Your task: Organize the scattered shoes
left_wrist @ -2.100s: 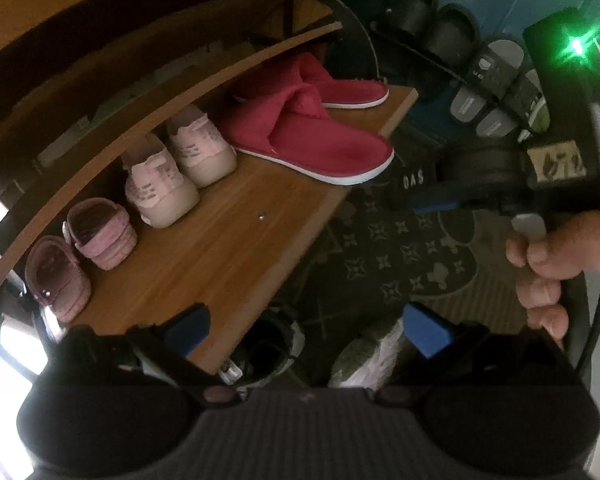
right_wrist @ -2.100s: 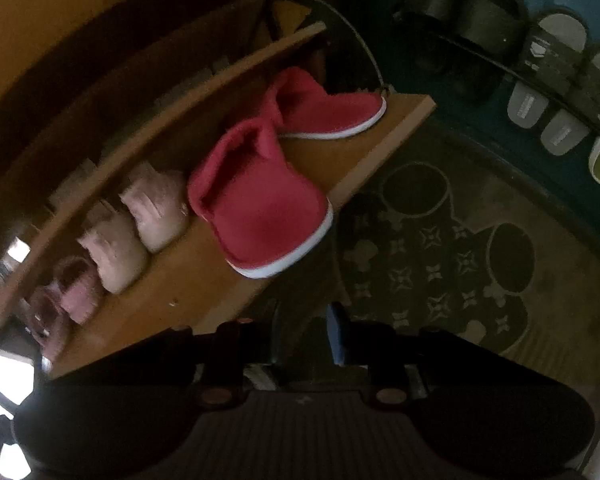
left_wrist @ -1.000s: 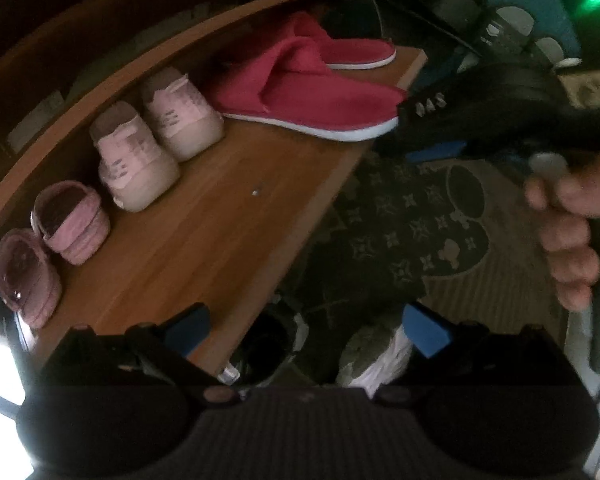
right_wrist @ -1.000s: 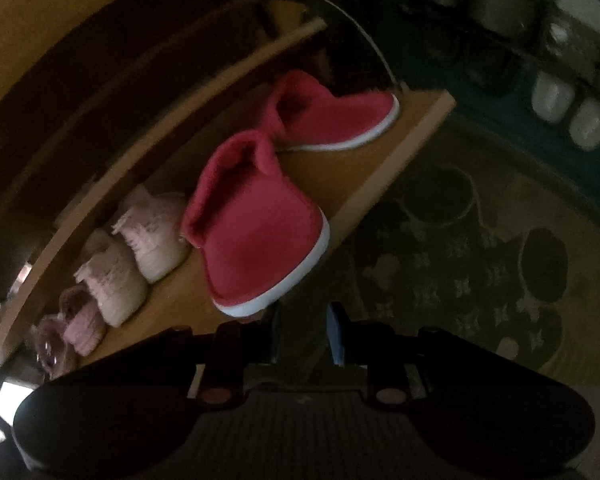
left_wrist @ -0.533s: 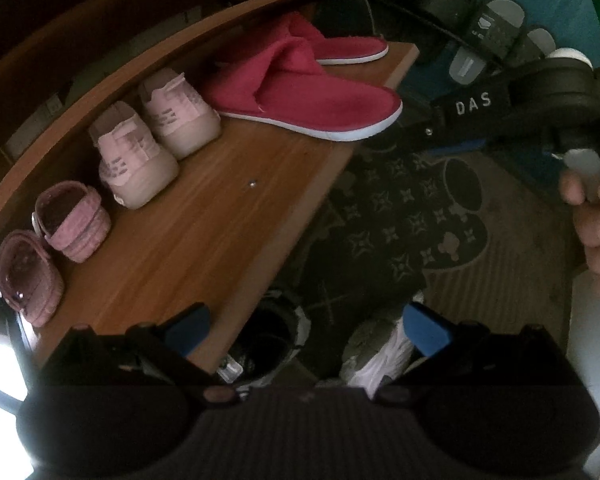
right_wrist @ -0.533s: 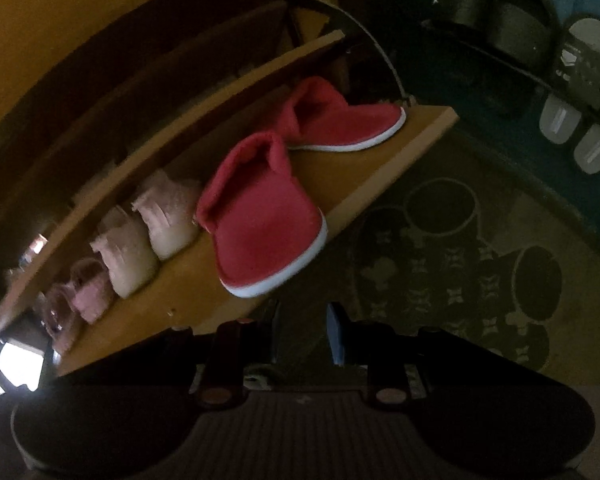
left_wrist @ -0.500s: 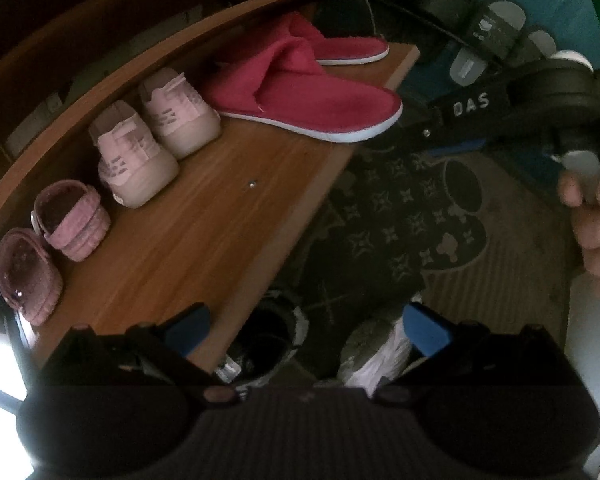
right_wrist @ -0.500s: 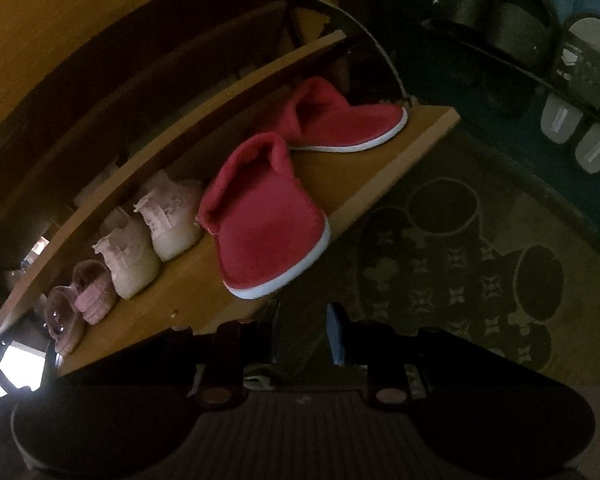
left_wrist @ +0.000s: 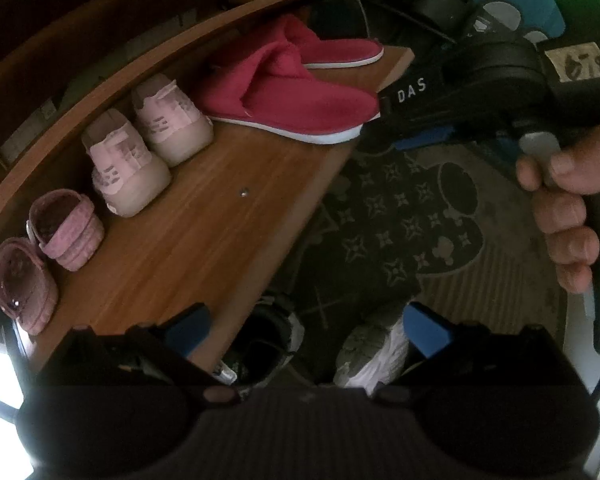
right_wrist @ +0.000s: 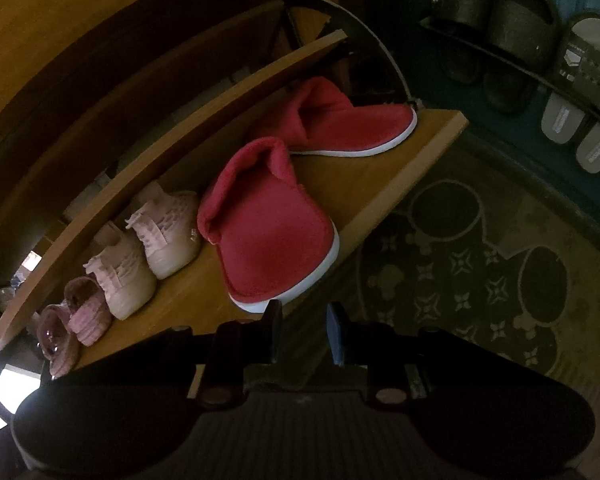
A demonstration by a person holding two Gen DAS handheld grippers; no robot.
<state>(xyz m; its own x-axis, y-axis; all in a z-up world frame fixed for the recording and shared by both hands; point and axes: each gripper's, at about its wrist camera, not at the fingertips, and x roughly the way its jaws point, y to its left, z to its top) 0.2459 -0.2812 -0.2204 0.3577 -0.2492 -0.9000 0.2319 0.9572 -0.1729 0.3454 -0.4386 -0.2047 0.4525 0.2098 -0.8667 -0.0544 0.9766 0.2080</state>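
A wooden shelf (left_wrist: pixel 204 240) carries a row of shoes: two red slippers (left_wrist: pixel 296 108), a pair of pink sneakers (left_wrist: pixel 140 156) and two small pink clogs (left_wrist: pixel 64 228). My left gripper (left_wrist: pixel 308 332) hovers open and holding nothing over the shelf's front edge. Below it on the floor are a black shoe (left_wrist: pixel 268 340) and a pale grey sneaker (left_wrist: pixel 372 352). My right gripper (right_wrist: pixel 305 332) has only a narrow gap between its fingers and holds nothing. It sits just short of the toe of the near red slipper (right_wrist: pixel 268 232), which overhangs the shelf edge (right_wrist: pixel 400 188).
A dark patterned rug (right_wrist: pixel 480 272) covers the floor right of the shelf. Black and grey slides (right_wrist: pixel 540 52) hang on a rack against the blue wall. A hand (left_wrist: pixel 564 208) grips the right gripper's handle. An upper shelf board (left_wrist: pixel 120 68) overhangs the shoes.
The right gripper has edged left, closer to the near red slipper's toe. The shoes on the shelf have not moved, and the left gripper stays open in place.
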